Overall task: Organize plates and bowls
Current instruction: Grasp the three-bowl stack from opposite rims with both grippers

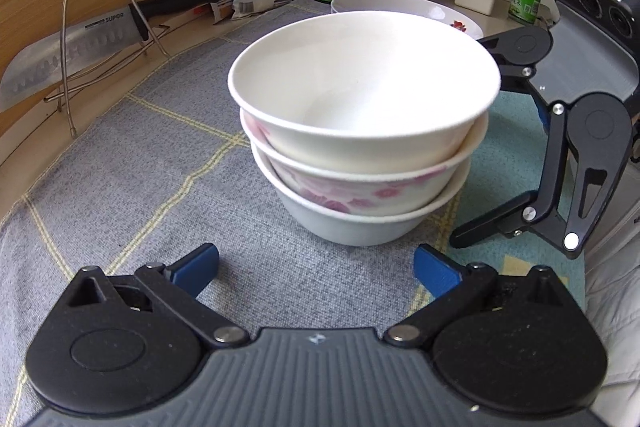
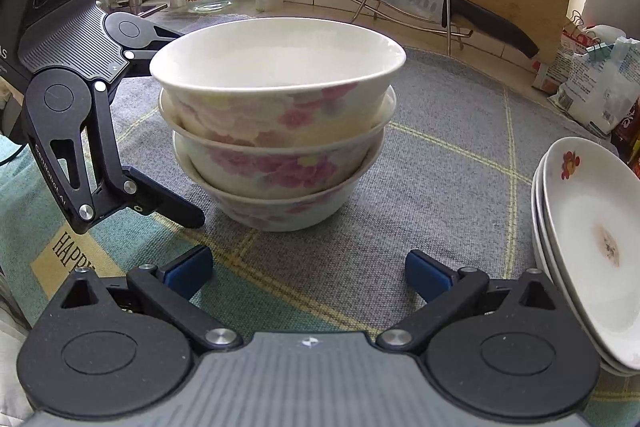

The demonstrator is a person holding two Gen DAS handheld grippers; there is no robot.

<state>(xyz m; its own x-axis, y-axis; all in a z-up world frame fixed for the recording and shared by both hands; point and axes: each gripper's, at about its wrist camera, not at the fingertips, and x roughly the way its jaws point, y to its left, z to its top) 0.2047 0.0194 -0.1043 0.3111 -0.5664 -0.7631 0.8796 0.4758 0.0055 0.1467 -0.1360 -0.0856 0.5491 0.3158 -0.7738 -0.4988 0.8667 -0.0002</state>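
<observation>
At the centre of the left wrist view stands the stack of bowls [image 1: 362, 131], three nested upright on the grey checked cloth [image 1: 140, 179], presumably gathered so that like sits with like. The left gripper [image 1: 316, 273] along the bottom edge has its blue pads spread wide and grips nothing, the stack well ahead of them. At the right edge the right gripper [image 1: 476, 143] straddles the stack's side with jaws apart, one finger high by the top rim and one low near the base; whether either touches cannot be told. Behind the stack only a sliver of the plates [image 1: 424, 9] shows. In the right wrist view the bowls fill the middle, and the right gripper's own pads at the bottom are likewise apart and empty. The plates lie nested at the right edge, cut off by the frame, so their count is unsure. The left gripper sits upper left, one finger hidden behind the top bowl.
</observation>
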